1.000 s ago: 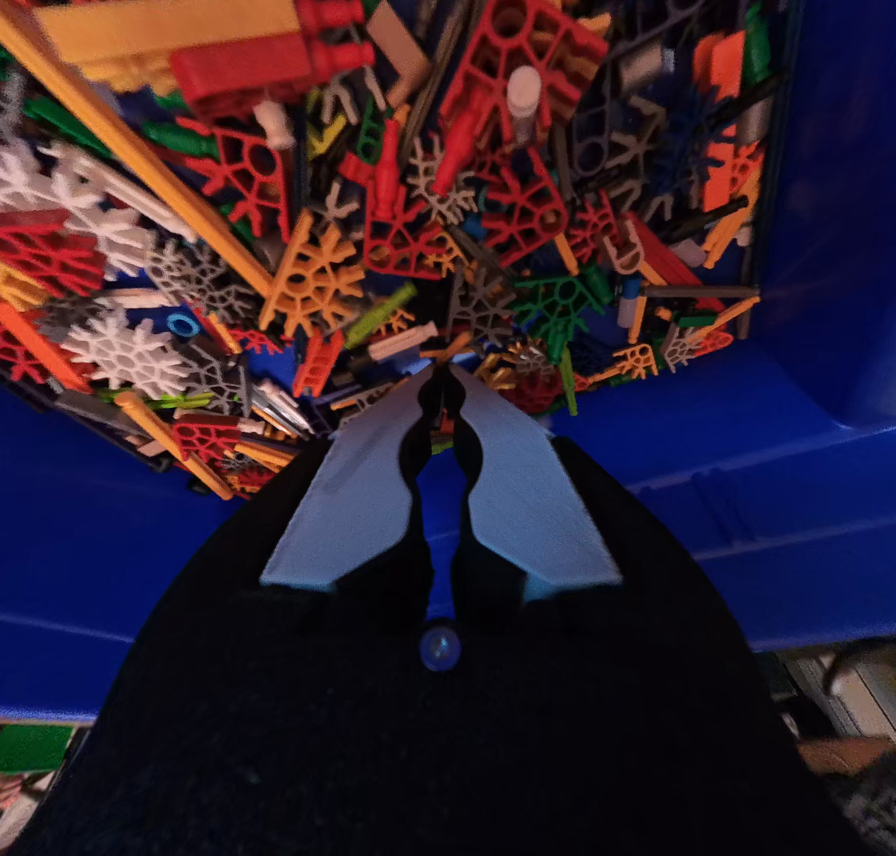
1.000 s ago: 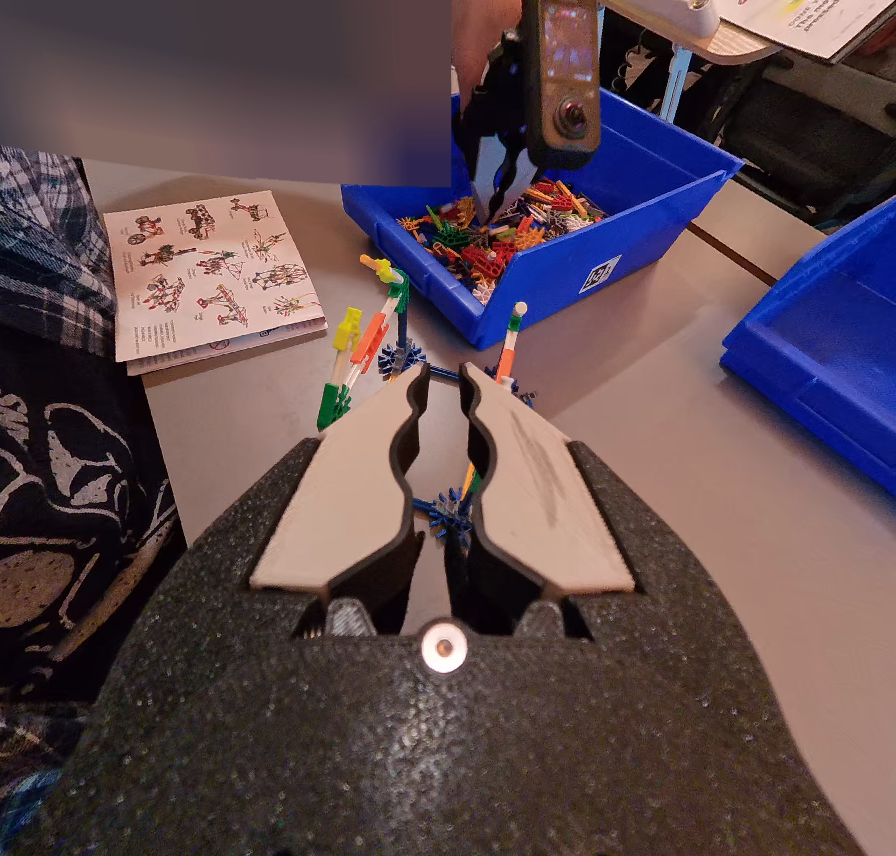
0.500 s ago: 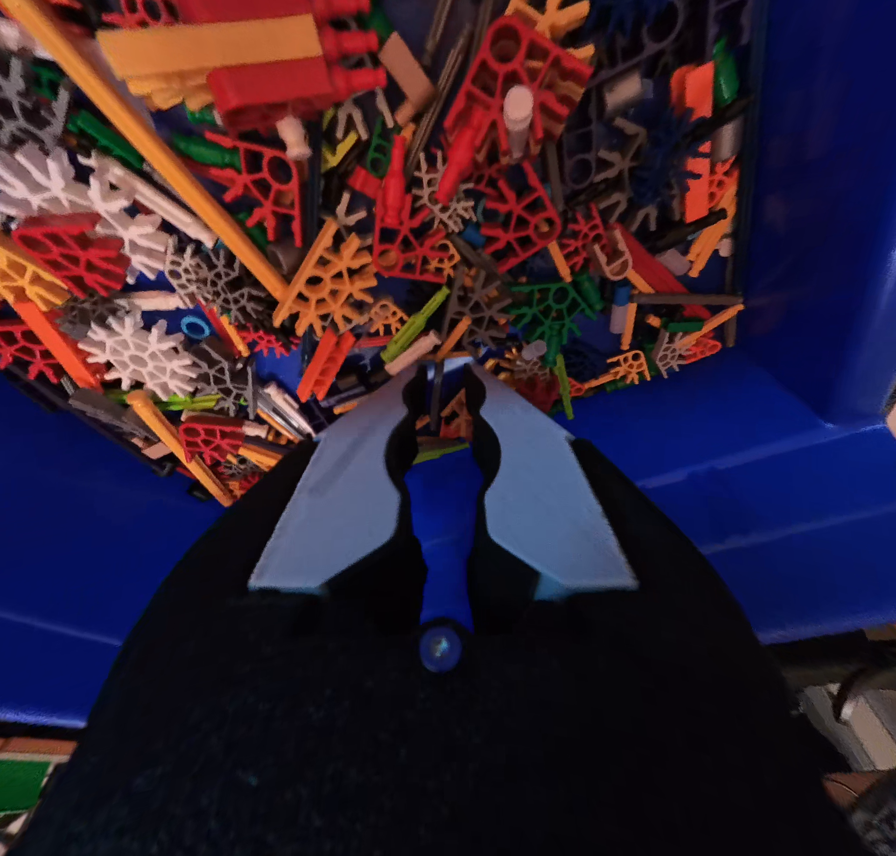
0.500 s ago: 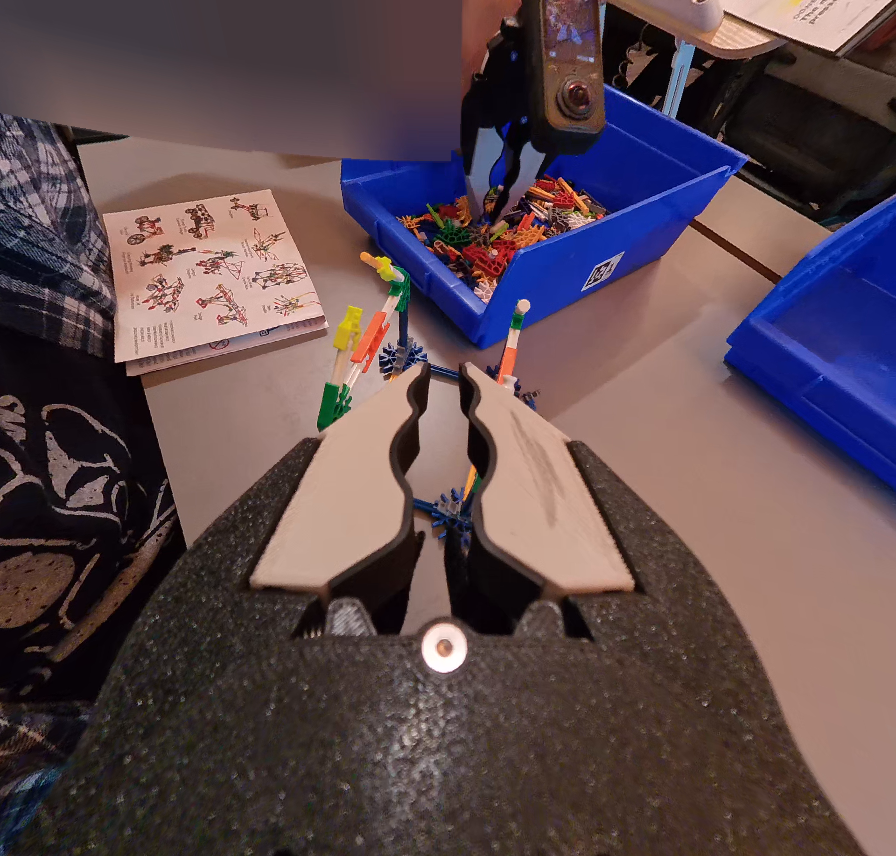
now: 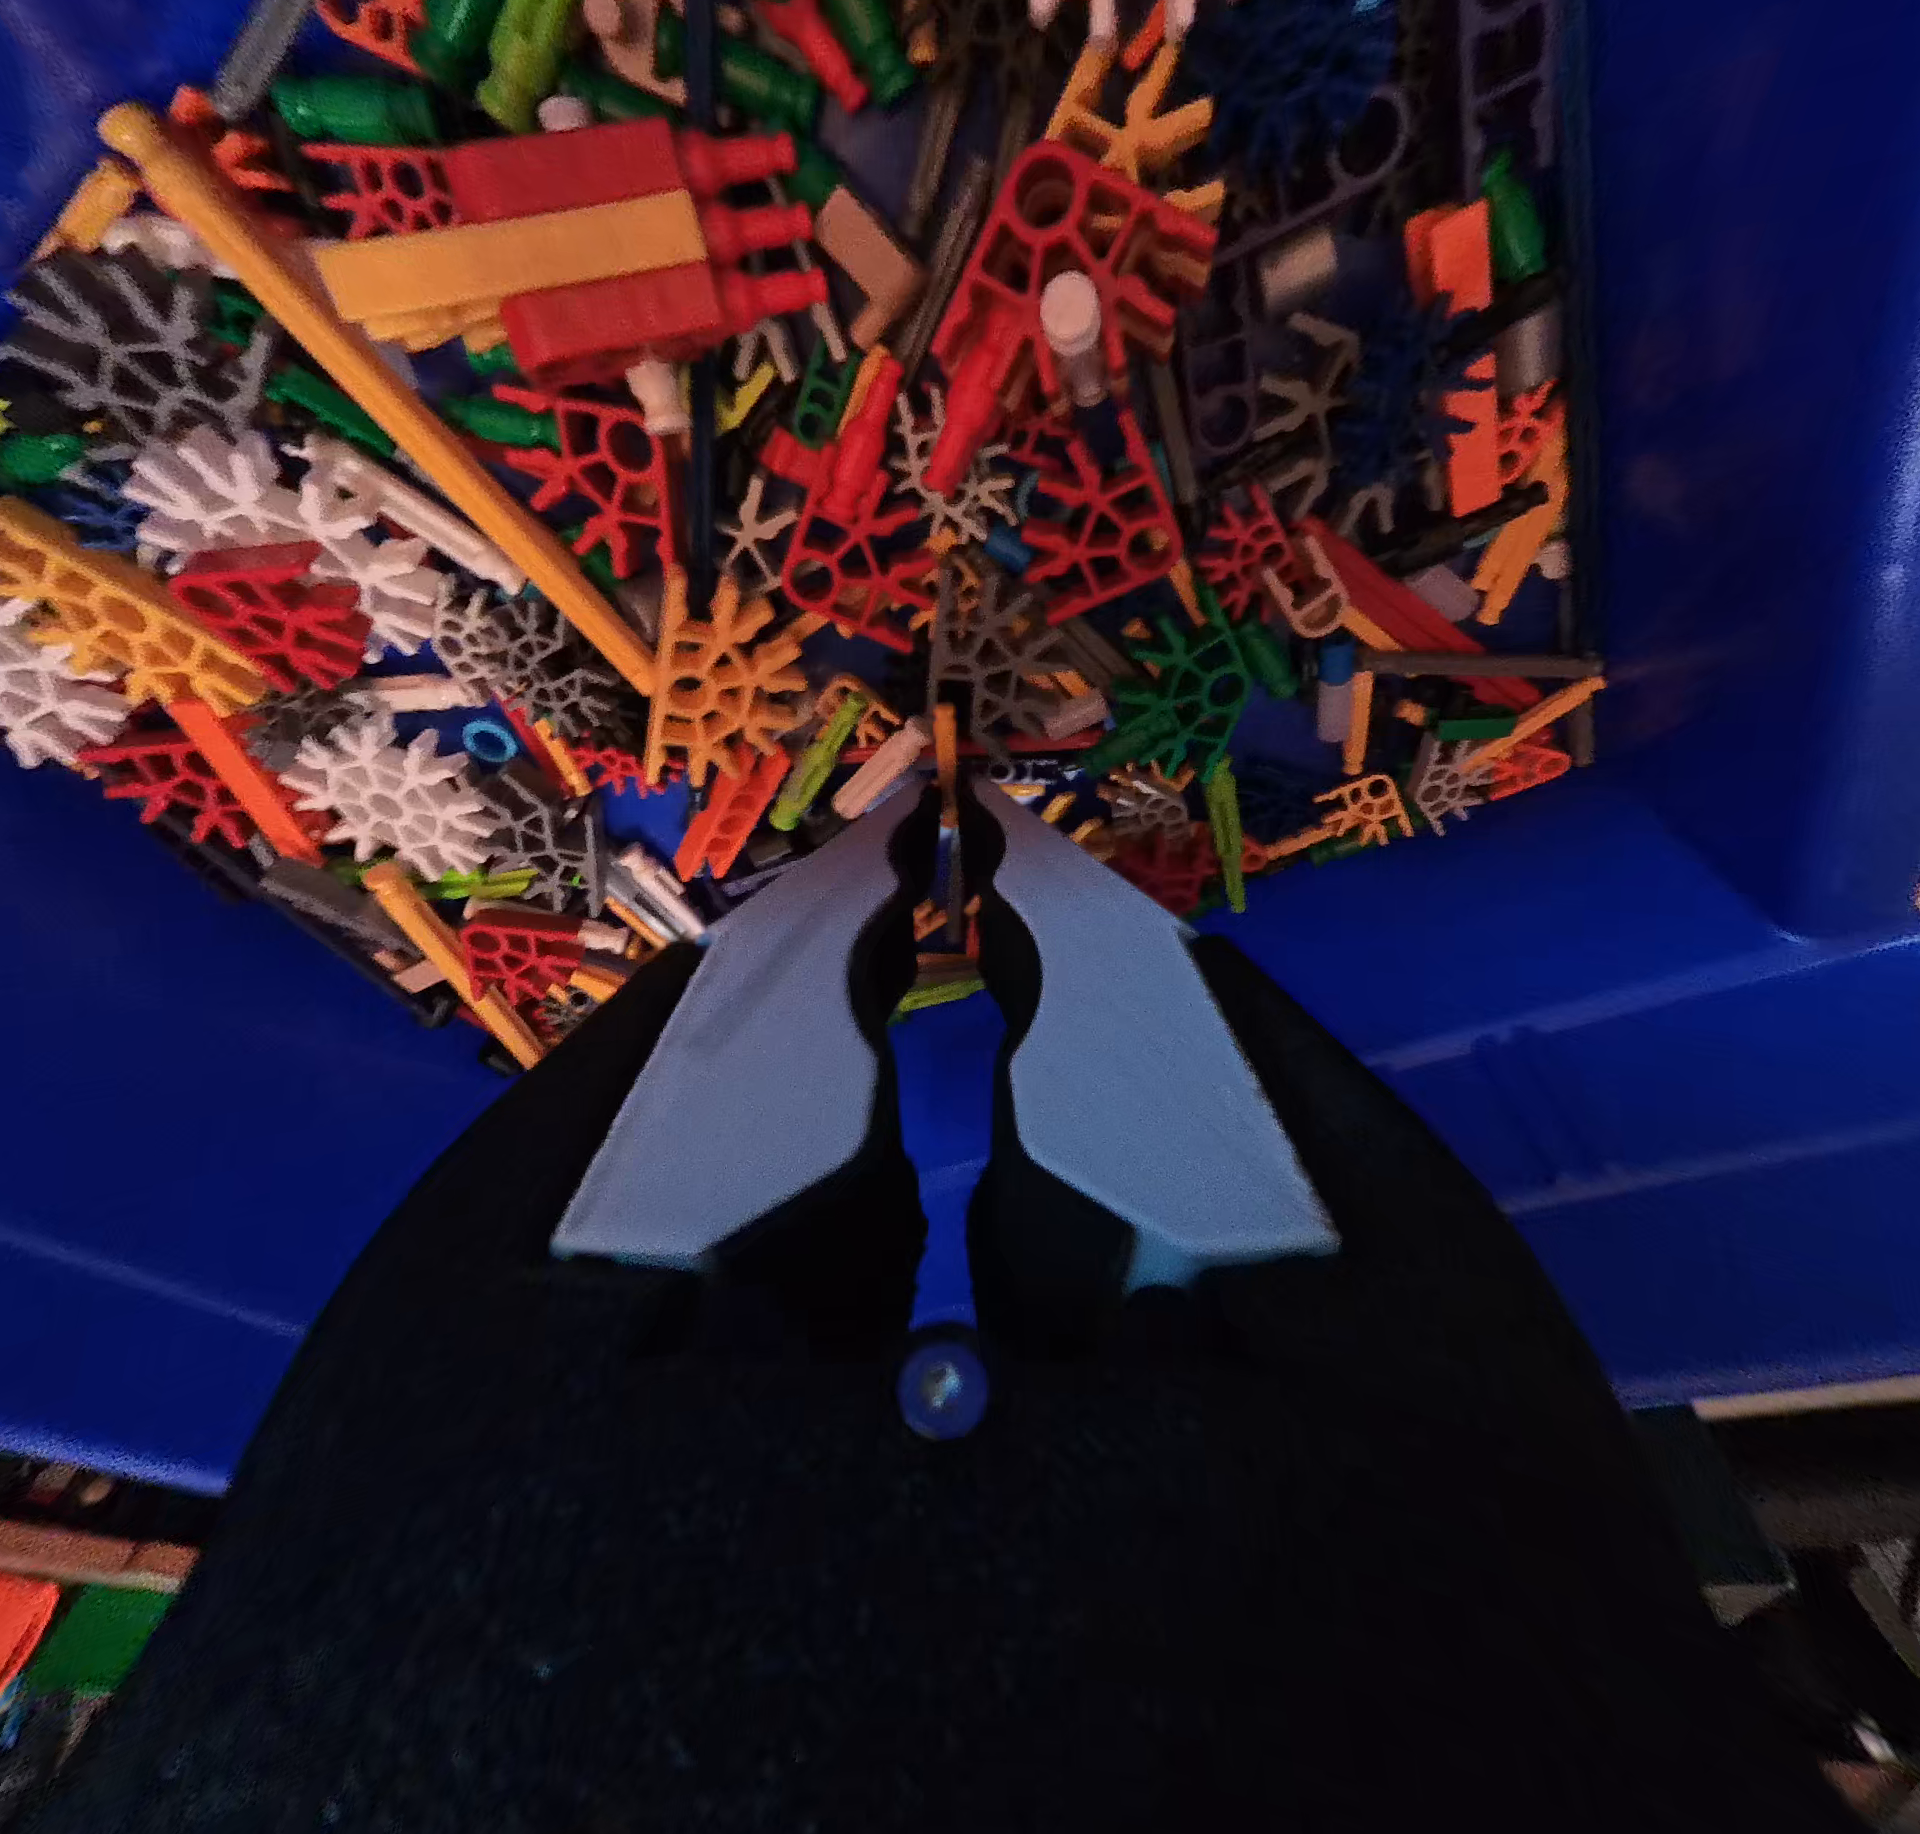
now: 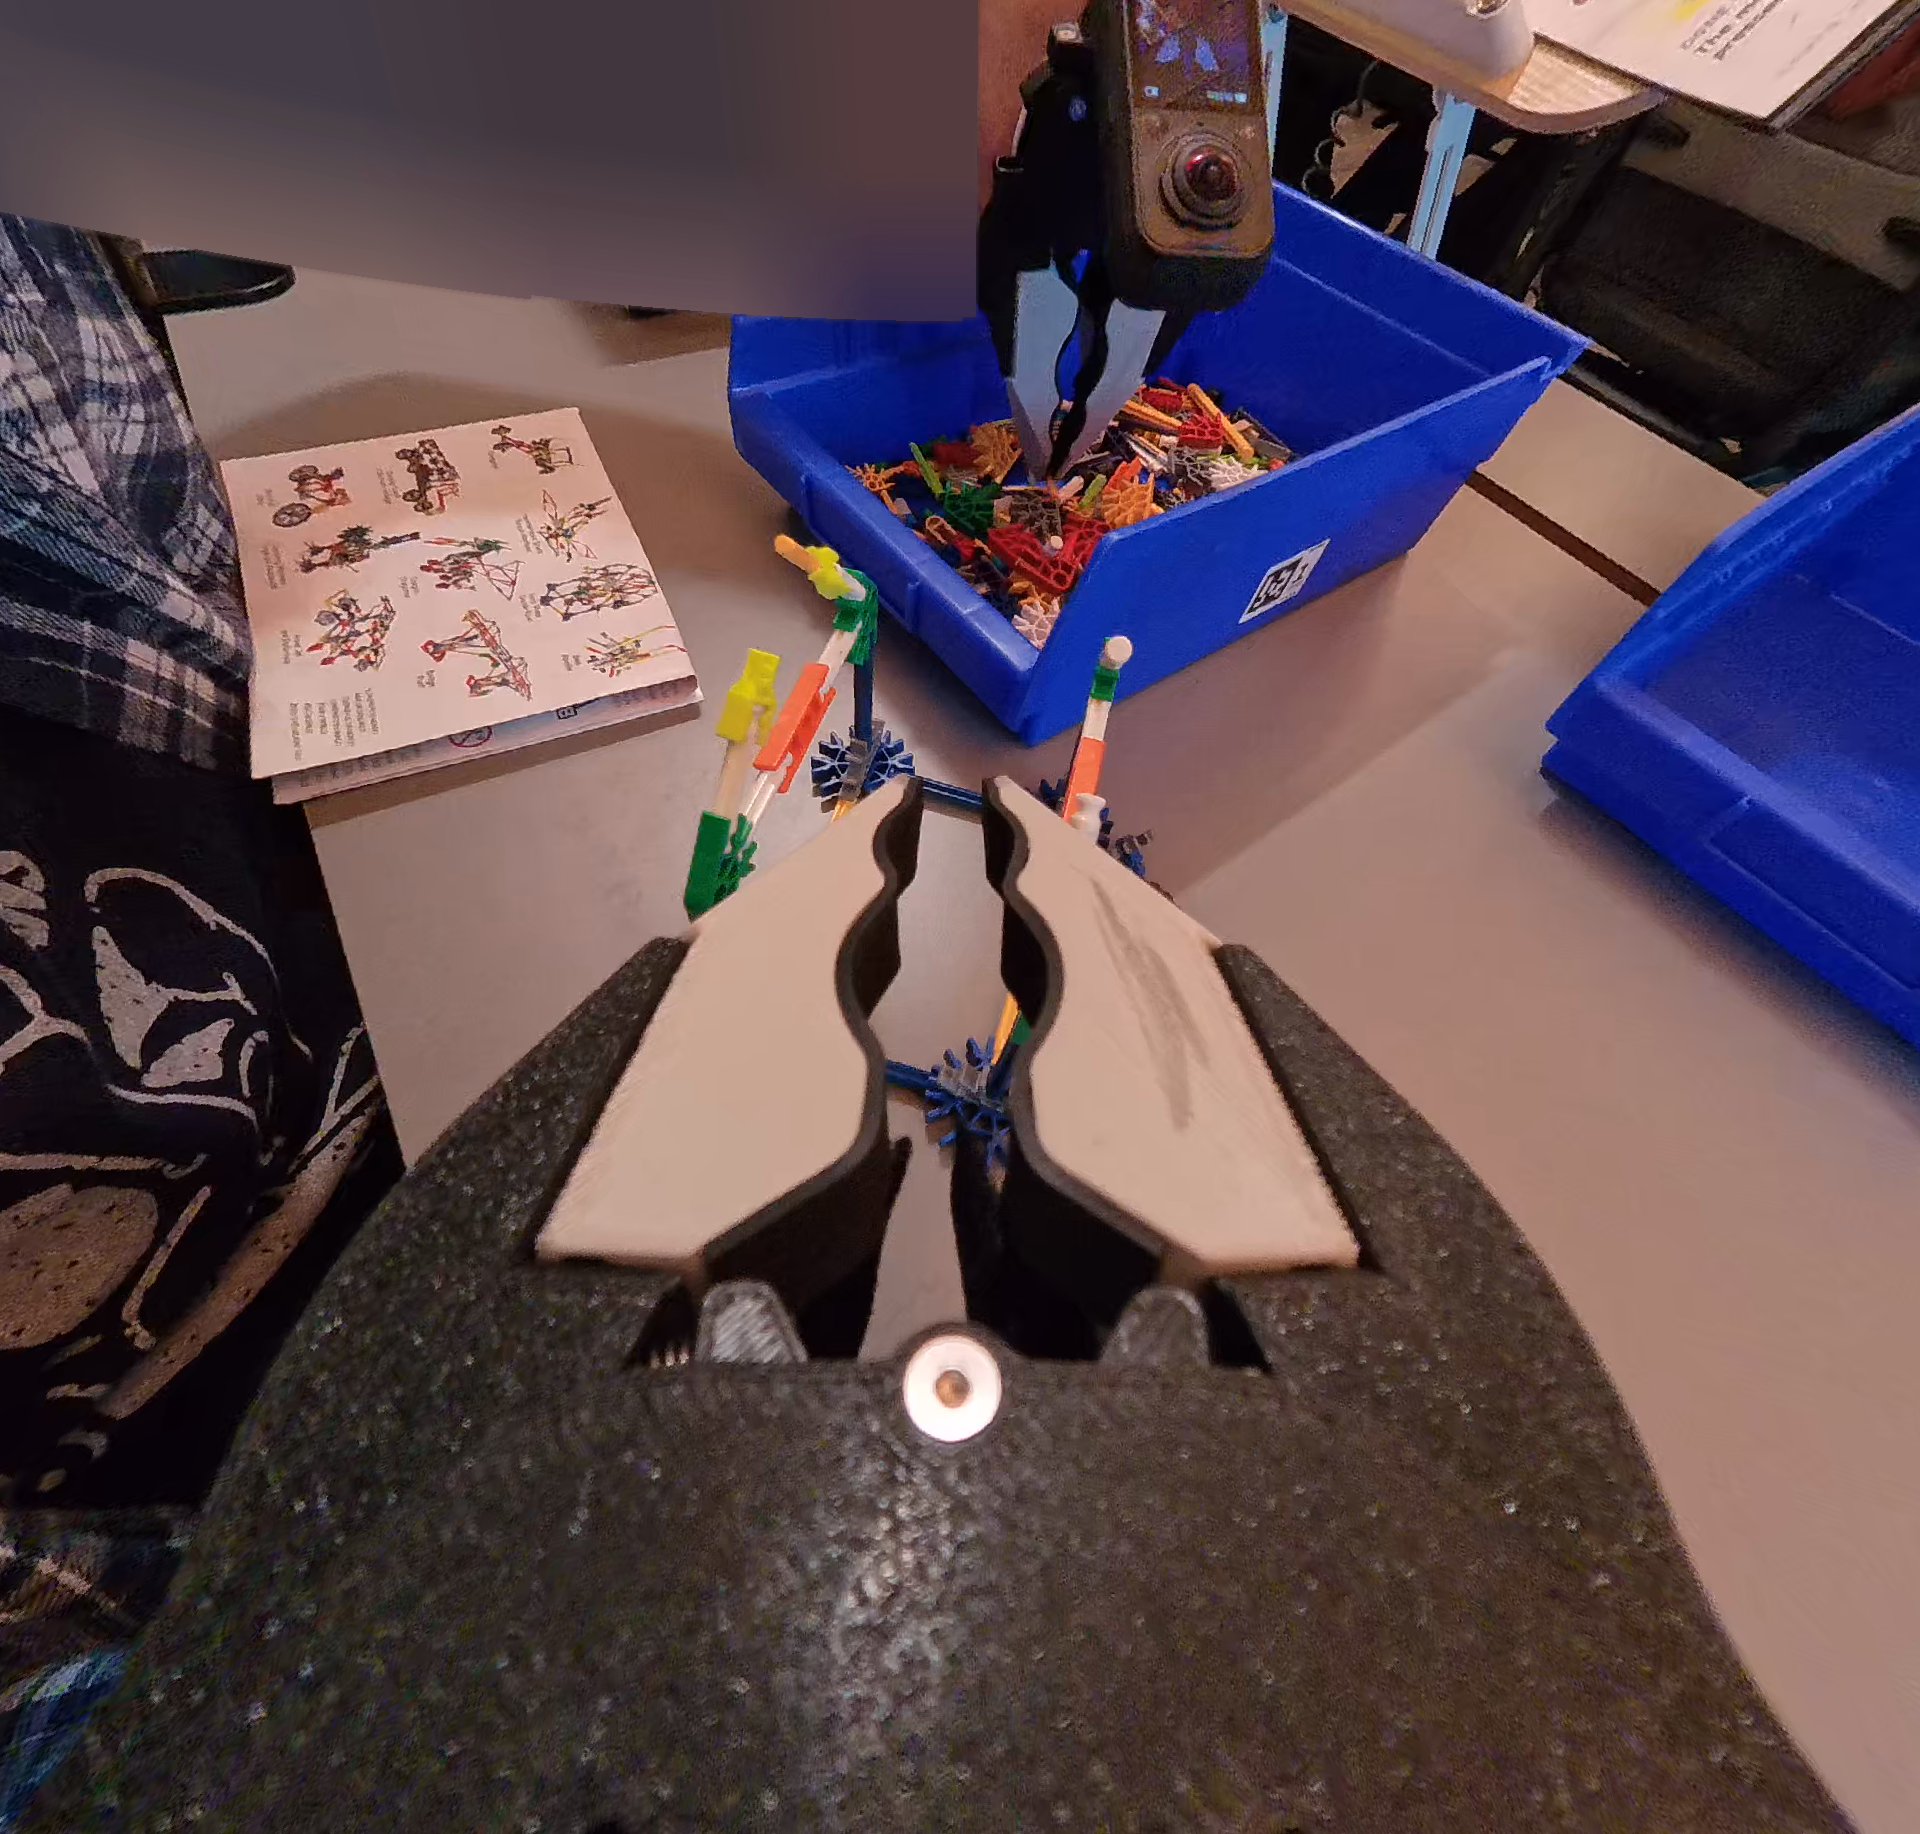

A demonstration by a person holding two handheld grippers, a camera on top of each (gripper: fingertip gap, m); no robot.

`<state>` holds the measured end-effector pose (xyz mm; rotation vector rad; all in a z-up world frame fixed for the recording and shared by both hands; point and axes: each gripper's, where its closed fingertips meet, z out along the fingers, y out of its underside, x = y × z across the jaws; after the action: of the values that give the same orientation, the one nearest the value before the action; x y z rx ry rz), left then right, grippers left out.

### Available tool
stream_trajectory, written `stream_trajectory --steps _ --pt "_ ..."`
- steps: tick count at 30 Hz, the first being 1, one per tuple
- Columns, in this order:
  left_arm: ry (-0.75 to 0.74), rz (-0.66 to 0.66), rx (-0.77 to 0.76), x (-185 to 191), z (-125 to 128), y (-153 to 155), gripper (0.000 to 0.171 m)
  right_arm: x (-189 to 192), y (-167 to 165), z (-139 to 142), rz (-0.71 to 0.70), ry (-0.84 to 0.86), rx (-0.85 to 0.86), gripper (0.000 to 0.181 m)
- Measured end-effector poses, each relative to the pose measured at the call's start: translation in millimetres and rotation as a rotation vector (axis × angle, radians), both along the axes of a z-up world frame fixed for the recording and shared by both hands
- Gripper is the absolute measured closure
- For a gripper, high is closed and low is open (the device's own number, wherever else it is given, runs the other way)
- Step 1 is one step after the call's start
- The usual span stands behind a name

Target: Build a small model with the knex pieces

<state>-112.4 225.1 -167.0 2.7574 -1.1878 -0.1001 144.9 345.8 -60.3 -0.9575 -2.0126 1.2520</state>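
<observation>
My left gripper (image 5: 948, 797) reaches down into a blue bin (image 5: 1558, 1005) with its tips in a pile of coloured construction-toy pieces (image 5: 831, 537). Its fingers are closed down on a thin orange rod (image 5: 943, 745) that runs between the tips. In the right wrist view it (image 6: 1049, 444) stands upright in the bin (image 6: 1195, 579) with a camera (image 6: 1195, 122) mounted on it. My right gripper (image 6: 951, 797) hovers low over a small model of blue connectors (image 6: 862, 761) and upright rods on the grey table (image 6: 1455, 1057). Its fingers are narrowly apart and hold nothing.
An instruction booklet (image 6: 447, 589) lies at the table's left. A second blue bin (image 6: 1766, 745) stands at the right edge. A person in a dark printed shirt (image 6: 156, 1057) sits at the left. A desk with an open book (image 6: 1714, 8) is behind. Some 30 cm of space lies between my two pairs of fingers.
My left gripper opened half a second ago, moved deeper over the pile and has narrowed again around the thin rod. My right gripper and the model have stayed still.
</observation>
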Motion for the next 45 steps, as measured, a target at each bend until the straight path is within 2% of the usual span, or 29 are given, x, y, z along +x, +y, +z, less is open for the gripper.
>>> stream_trajectory --steps 5,8,13,18,22,29,45 --pt "0.040 0.003 0.052 -3 13 1 0.170 1 -1 6 -0.008 0.009 0.004 0.170" --pt "0.086 -0.026 0.141 4 36 10 0.170 1 -3 12 -0.017 0.015 -0.004 0.170" --pt "0.060 -0.141 0.318 64 80 35 0.170 3 -14 25 -0.026 0.035 -0.003 0.167" --pt "-0.021 -0.289 0.414 141 108 49 0.170 9 -29 33 -0.032 0.049 -0.001 0.162" --pt "-0.026 -0.369 0.435 183 112 55 0.170 10 -44 39 -0.038 0.067 0.003 0.161" --pt "-0.124 -0.385 0.442 224 120 62 0.170 -5 -54 31 -0.133 0.078 0.207 0.162" --pt "-0.146 -0.423 0.431 244 130 68 0.171 -14 -50 31 -0.183 0.053 0.226 0.178"
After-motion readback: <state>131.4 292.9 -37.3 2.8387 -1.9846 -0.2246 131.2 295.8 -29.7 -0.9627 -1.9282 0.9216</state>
